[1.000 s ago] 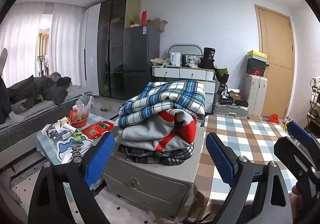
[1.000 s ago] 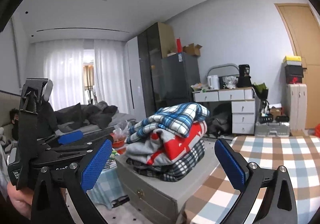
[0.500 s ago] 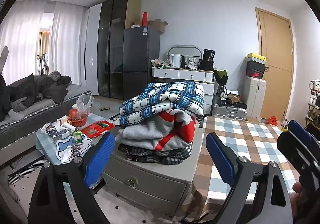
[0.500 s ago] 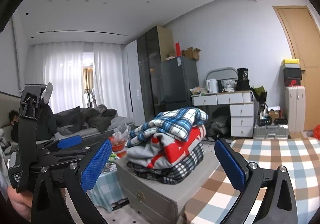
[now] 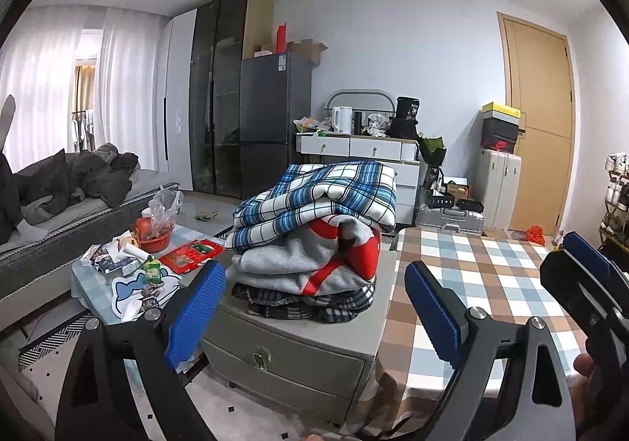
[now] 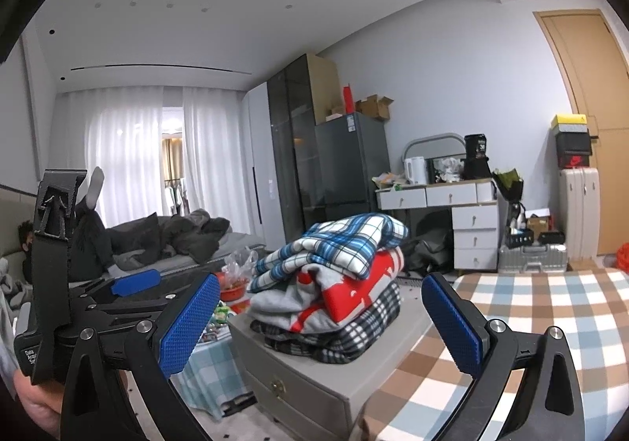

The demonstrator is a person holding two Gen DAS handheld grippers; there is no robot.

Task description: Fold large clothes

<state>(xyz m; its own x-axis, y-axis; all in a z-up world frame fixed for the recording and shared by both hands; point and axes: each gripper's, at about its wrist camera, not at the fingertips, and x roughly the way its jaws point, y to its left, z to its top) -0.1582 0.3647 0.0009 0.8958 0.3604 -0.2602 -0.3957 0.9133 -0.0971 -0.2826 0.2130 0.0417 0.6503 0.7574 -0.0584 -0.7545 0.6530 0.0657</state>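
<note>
Two grippers, left [image 5: 314, 307] and right [image 6: 320, 323], jaws spread empty, folded clothes stack [image 5: 314, 232] beyond

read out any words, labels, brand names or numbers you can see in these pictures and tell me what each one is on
"30" or "36", unclear which: black tub on the white desk.
Red swoosh logo, no words: black shoebox on the white suitcase.
Fridge sticker: too small to read.
White lettering on the left gripper body, right wrist view: cut off, unreadable.
Red packet print: blurred.

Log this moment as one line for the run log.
left claw: open, empty | right claw: open, empty | clothes pile: stacked on grey cabinet, untouched
</note>
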